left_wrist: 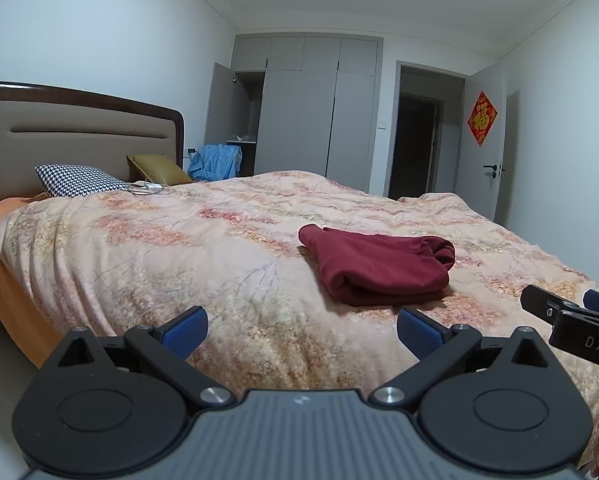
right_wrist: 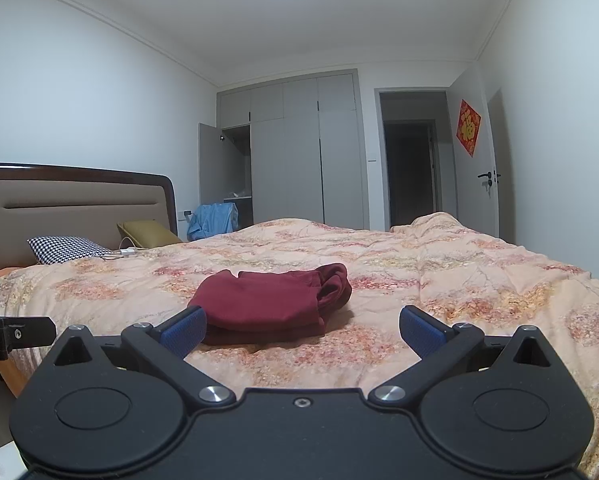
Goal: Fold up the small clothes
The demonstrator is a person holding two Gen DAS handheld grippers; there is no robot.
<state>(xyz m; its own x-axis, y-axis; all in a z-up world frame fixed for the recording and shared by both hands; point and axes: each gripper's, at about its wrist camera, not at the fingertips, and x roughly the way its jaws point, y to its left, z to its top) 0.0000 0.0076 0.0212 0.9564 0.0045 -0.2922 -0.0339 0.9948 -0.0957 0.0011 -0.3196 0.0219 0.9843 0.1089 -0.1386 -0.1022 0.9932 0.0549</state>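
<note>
A dark red garment (left_wrist: 379, 266) lies folded in a compact bundle on the floral bedspread (left_wrist: 179, 248). It also shows in the right wrist view (right_wrist: 271, 304). My left gripper (left_wrist: 301, 332) is open and empty, held above the bed's near edge, short of the garment. My right gripper (right_wrist: 301, 330) is open and empty, just in front of the garment, its left pad (right_wrist: 185, 330) close to the bundle's near left corner. The right gripper also shows at the right edge of the left wrist view (left_wrist: 571, 312).
A houndstooth pillow (left_wrist: 79, 180) and an olive pillow (left_wrist: 159, 168) lie by the headboard (left_wrist: 79, 128), with a white charger and cable (left_wrist: 149, 188) beside them. A grey wardrobe (left_wrist: 311, 112) with one open door and an open doorway (left_wrist: 415, 140) stand at the far end.
</note>
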